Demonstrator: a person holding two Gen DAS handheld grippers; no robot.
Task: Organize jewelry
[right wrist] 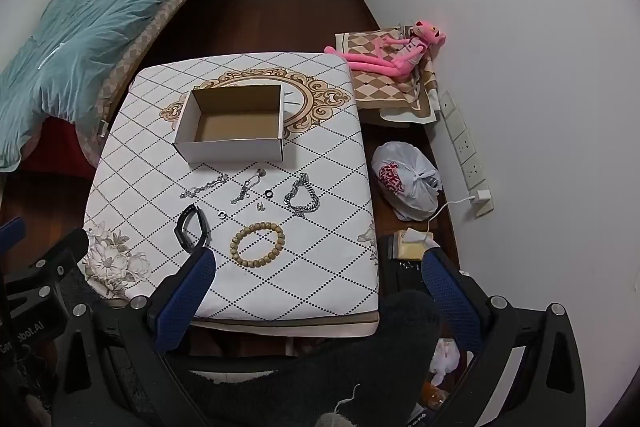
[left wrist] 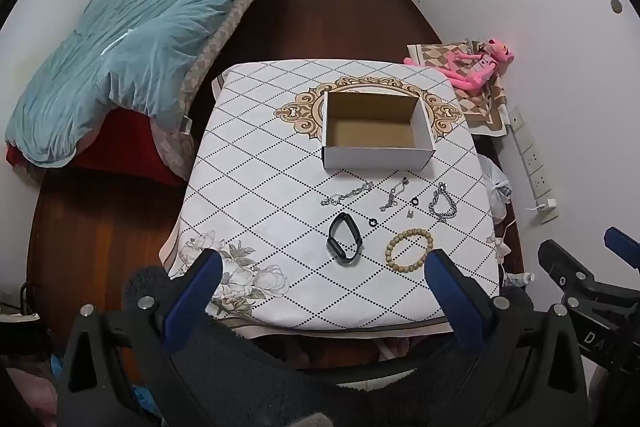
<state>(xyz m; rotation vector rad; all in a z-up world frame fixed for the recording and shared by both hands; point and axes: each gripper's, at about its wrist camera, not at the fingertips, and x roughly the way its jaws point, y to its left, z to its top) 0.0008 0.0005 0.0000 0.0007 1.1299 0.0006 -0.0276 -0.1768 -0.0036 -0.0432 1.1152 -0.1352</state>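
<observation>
An open empty cardboard box [left wrist: 376,143] [right wrist: 232,143] stands on the patterned table [left wrist: 260,187] [right wrist: 332,227]. In front of it lie a black watch band [left wrist: 344,239] [right wrist: 191,227], a wooden bead bracelet [left wrist: 409,251] [right wrist: 258,244], silver chains [left wrist: 347,194] [right wrist: 204,185] [right wrist: 249,187], a chunky silver bracelet [left wrist: 441,205] [right wrist: 301,197], two small black rings [left wrist: 414,202] [right wrist: 268,193] and a small earring [right wrist: 260,206]. My left gripper [left wrist: 324,267] is open and empty, above the table's near edge. My right gripper [right wrist: 318,267] is open and empty, over the near right corner.
A bed with a blue duvet [left wrist: 132,39] stands to the left. A pink plush toy [right wrist: 394,53] lies on a checked cloth at the right. A white plastic bag [right wrist: 408,181] and a power strip [right wrist: 466,155] sit by the right wall.
</observation>
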